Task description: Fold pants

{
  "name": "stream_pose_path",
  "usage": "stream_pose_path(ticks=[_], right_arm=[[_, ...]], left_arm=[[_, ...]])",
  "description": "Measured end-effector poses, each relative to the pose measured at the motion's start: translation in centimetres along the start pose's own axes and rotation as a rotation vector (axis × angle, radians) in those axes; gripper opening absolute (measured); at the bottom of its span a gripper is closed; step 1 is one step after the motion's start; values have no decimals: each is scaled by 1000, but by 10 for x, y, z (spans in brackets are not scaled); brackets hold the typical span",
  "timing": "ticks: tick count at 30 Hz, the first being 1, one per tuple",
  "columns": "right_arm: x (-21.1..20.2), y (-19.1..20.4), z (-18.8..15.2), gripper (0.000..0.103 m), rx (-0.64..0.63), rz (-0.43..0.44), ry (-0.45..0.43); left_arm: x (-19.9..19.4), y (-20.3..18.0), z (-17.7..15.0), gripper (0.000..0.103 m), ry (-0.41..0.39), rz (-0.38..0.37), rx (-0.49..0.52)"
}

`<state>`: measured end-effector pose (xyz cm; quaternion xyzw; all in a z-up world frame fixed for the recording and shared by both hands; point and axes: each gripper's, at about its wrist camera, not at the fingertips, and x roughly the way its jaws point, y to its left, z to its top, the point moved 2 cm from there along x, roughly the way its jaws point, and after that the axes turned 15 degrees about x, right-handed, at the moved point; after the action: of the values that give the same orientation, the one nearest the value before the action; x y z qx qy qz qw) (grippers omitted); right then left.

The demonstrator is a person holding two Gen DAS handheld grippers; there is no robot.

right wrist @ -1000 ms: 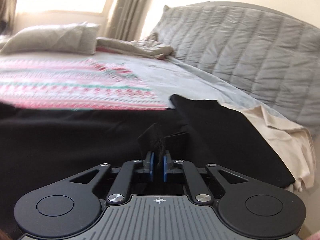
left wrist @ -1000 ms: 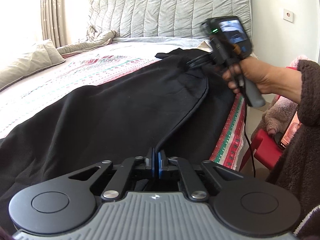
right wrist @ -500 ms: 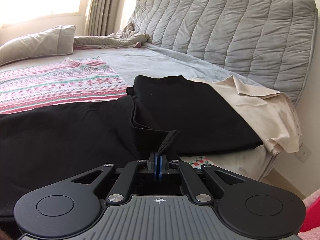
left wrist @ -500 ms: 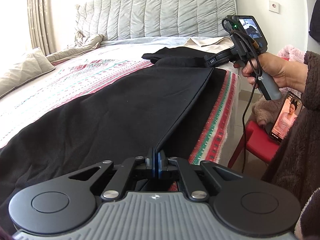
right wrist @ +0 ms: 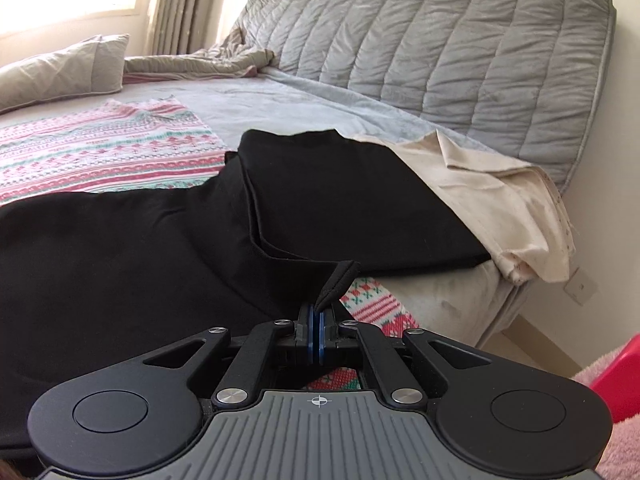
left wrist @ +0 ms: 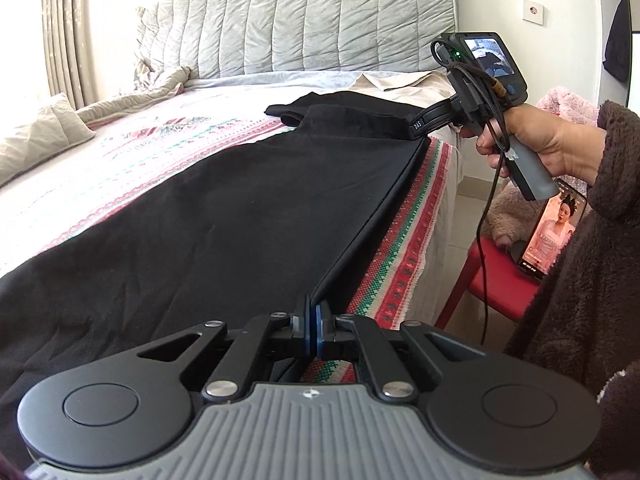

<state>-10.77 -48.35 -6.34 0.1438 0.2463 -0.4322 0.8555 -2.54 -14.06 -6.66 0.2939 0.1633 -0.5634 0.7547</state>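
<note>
Black pants [left wrist: 224,216] lie stretched along the near edge of the bed, their long edge pulled straight between both grippers. My left gripper [left wrist: 313,312] is shut on that edge at the near end. In the left wrist view a hand holds the right gripper [left wrist: 418,128] at the far end of the same edge. In the right wrist view the right gripper [right wrist: 317,312] is shut on a corner of the pants [right wrist: 120,248], a hemmed flap sticking up from its pads.
A folded black garment [right wrist: 340,204] and a cream cloth [right wrist: 500,200] lie beyond the pants near the grey quilted headboard [right wrist: 440,52]. A patterned bedspread [left wrist: 140,152] covers the bed. A red stool [left wrist: 496,280] with a phone [left wrist: 552,232] stands beside the bed.
The right gripper drew its end of the pants toward the bed's near edge, pulling the edge taut and straight. The left gripper held its grip and rolled slightly.
</note>
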Motion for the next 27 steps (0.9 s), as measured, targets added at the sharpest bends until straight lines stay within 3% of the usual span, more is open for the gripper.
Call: stream_pose_path(ticks=[2,4,6,7,8,10,12,15,19,27], right_arm=[[2,-5,0,5,35,-12,28],[5,-11,0,19,66,-32,44],[5,-17,3,51,72,-124,16],[4,-20,5,58,66,-188,-9],[3,-22,7,60,63,-225,-32],[-2,-27,12,60,89,-206,-48],[-8,-28,16,65,135,-152,-46],[-17,-12,19,72,137,-56,-40],[-26,25,18,78,80,82,-17],[-38,118,6,79,-53,324,74]], left_arm=[[1,1,0,20,3,-23,-5],[0,4,-2,23,1,-68,-20],[-4,7,-4,40,-19,-127,-52],[-6,8,-4,44,-27,-143,-60],[-9,8,-4,51,-32,-151,-61],[-16,7,-3,62,-46,-145,-52],[-24,11,-3,83,-58,-95,-43],[-36,26,-6,92,-65,3,-56],[-48,66,-15,99,-35,145,-149],[-75,172,-51,99,67,462,-429]])
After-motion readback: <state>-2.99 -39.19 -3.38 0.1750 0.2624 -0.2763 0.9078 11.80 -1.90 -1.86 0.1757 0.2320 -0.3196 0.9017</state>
